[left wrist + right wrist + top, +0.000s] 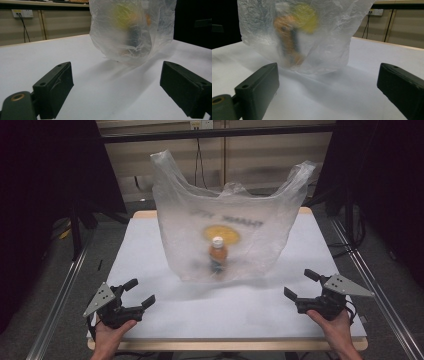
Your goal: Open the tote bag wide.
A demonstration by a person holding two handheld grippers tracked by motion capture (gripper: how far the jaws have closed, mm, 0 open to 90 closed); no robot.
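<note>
Currently standing upright at desk (150,245) centre: thin translucent plastic bag (250,250), handles sticking up at 11 and 1 o'clock, mouth gaping toward 12. Showing through bag wall: small bottle (218,252) w/ white cap and orange contents, sitting upright on bag floor approx. mid-bag, slightly toward 6 o'clock side; blurred yellow disc print just behind it, plus mirrored dark lettering higher up.

Resting at 7 o'clock of bag, near desk's front edge: left gripper (139,292), held in person's left hand (111,332), jaws gaping wide, gripping nothing, pointing toward 1 o'clock. Well apart from bag, not touching.

Resting at 5 o'clock of bag: right gripper (300,284), held in right hand (336,325), jaws also spread wide, nothing between them, pointing toward 11 o'clock. Also well apart from bag.

Looking along left gripper view: bag (130,32) sitting at 12–1 o'clock beyond the two black jaws, bare white desk btwn jaws and bag, bottle blurred inside. Looking along right gripper view: bag (297,35) at 11–12 o'clock, bottle (288,42) appearing as orange smear w/ dark label band, bare desk in the gap.
</note>
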